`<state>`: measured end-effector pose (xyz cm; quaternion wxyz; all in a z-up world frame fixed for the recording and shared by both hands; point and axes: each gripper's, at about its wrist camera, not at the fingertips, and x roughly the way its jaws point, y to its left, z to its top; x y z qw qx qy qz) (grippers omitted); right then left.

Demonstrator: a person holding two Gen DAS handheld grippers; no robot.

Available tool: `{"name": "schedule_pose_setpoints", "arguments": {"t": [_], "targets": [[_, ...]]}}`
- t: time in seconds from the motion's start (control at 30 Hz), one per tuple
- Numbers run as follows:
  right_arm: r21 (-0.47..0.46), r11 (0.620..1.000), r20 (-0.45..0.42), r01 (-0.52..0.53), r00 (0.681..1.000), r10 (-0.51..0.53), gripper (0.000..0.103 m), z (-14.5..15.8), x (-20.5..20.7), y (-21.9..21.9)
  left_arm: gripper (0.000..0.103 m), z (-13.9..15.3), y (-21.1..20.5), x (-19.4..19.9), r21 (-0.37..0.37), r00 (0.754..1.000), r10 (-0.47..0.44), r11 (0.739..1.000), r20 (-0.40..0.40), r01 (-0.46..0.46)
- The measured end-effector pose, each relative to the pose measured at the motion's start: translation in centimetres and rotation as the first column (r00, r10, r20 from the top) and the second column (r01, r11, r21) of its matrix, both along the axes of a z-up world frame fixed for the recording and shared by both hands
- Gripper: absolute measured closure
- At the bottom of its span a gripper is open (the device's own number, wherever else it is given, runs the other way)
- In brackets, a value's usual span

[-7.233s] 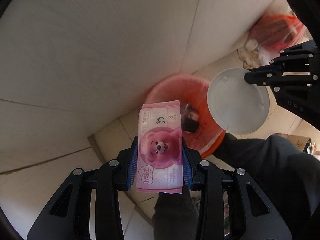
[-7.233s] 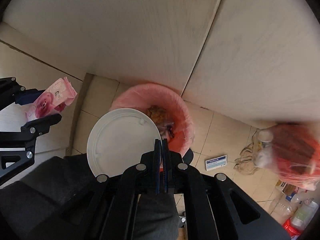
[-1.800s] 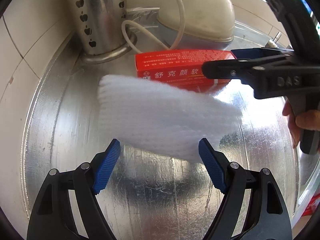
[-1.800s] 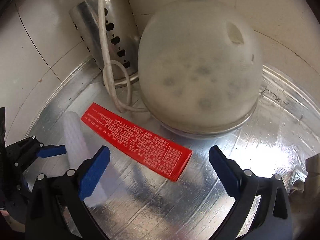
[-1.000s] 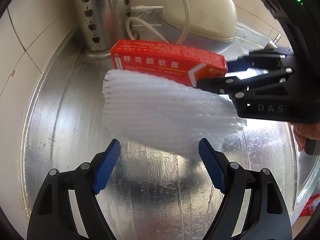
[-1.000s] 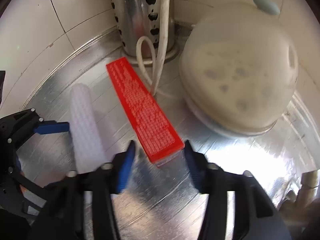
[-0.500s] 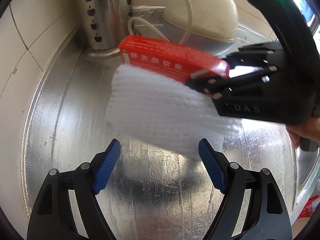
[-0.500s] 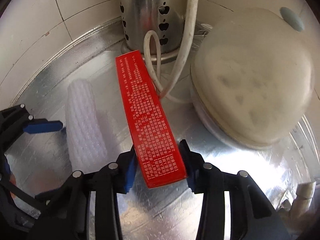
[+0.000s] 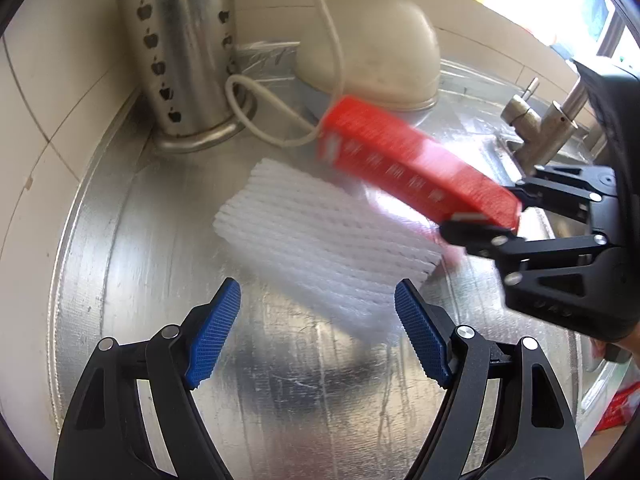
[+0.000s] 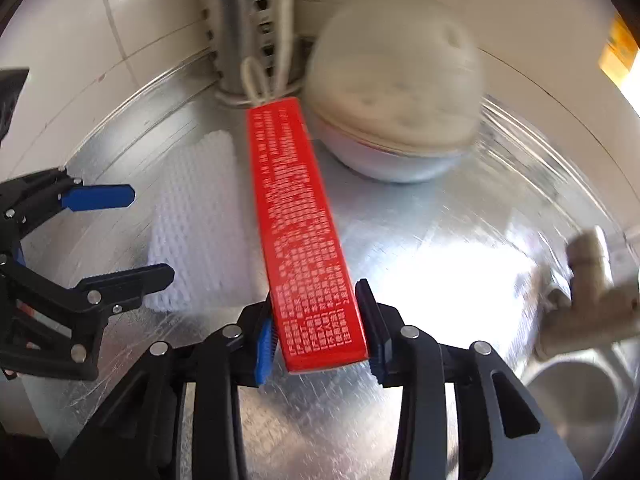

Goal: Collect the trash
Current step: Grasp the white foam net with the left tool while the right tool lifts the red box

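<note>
My right gripper [image 10: 322, 334] is shut on one end of a long red toothpaste box [image 10: 300, 236] and holds it above the steel counter; the box also shows in the left wrist view [image 9: 408, 164], blurred. A white foam net sleeve [image 9: 324, 240] lies flat on the counter, and shows in the right wrist view [image 10: 196, 216] left of the box. My left gripper [image 9: 318, 332] is open and empty, its blue pads just short of the sleeve's near edge. The right gripper shows in the left wrist view [image 9: 492, 216] at the right.
A perforated steel utensil holder [image 9: 180, 48] stands in the back corner with a white cord [image 9: 280, 128] looped by it. A cream dome food cover [image 9: 380, 52] sits behind. A tap [image 9: 544, 128] and sink edge are at the right. Tiled wall on the left.
My right gripper closed on the red box and has lifted it off the counter, swinging it rightward. The foam sleeve and my left gripper have stayed put.
</note>
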<state>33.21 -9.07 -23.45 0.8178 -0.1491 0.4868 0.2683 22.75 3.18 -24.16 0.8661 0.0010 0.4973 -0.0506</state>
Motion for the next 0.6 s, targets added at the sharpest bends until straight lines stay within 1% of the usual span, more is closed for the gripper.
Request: {"name": "schedule_pose_setpoints", "arguments": {"t": [0.1,0.13,0.17,0.2,0.23,0.33,0.37,0.4,0.43,0.5,0.53,0.57,0.6], "targets": [[0.009,0.999,-0.006,0.041,0.999,-0.041,0.068,0.3,-0.7,-2.0,0.023,-0.1,-0.5,1.0,-0.002,1.000,-0.003,1.000,-0.018,0.003],[0.010,0.999,-0.009,0.052,0.999,-0.052,0.069,0.5,-1.0,-2.7,0.021,-0.2,-0.7,1.4,-0.005,1.000,0.001,1.000,-0.022,-0.001],[0.009,0.998,-0.009,0.062,0.998,-0.062,0.069,0.4,-0.7,-3.1,0.017,-0.3,-0.8,1.8,-0.010,0.999,0.007,1.000,-0.031,-0.008],[0.012,0.997,-0.011,0.075,0.997,-0.074,0.069,0.6,-0.8,-3.7,0.015,-0.6,-1.0,2.3,-0.019,0.999,0.013,1.000,-0.048,-0.014],[0.020,0.996,-0.016,0.086,0.996,-0.086,0.069,1.3,-0.9,-5.4,0.015,-0.9,-1.3,2.7,-0.027,0.998,0.018,0.999,-0.068,-0.020],[0.035,0.993,-0.022,0.108,0.994,-0.108,0.070,1.1,-1.1,-5.8,0.013,-1.7,-2.4,3.5,-0.005,0.995,0.014,1.000,-0.102,-0.015],[0.037,0.993,-0.021,0.112,0.994,-0.111,0.070,1.1,-1.3,-6.1,0.012,-2.0,-2.7,3.8,0.005,0.994,0.010,1.000,-0.105,-0.010],[0.038,0.993,-0.018,0.115,0.993,-0.115,0.070,1.9,-1.9,-7.7,0.012,-2.0,-2.9,3.9,0.015,0.995,0.010,1.000,-0.098,-0.008],[0.044,0.992,-0.017,0.118,0.993,-0.117,0.070,1.9,-2.2,-7.9,0.012,-2.1,-3.1,4.0,0.022,0.996,0.012,1.000,-0.091,-0.010],[0.052,0.991,-0.016,0.121,0.993,-0.120,0.070,1.8,-2.6,-8.0,0.017,-2.2,-3.4,4.2,0.027,0.997,0.006,1.000,-0.075,-0.004],[0.052,0.991,-0.015,0.121,0.993,-0.121,0.070,1.7,-2.6,-7.7,0.023,-2.1,-3.7,4.3,0.032,0.998,-0.005,0.999,-0.067,0.007],[0.055,0.991,-0.019,0.123,0.992,-0.122,0.070,1.7,-2.7,-7.9,0.038,-1.9,-4.1,4.3,0.023,0.998,-0.024,0.999,-0.054,0.025],[0.055,0.991,-0.021,0.125,0.992,-0.124,0.070,1.7,-2.8,-8.0,0.045,-1.8,-4.8,4.3,0.026,0.998,-0.044,0.999,-0.046,0.045]]}}
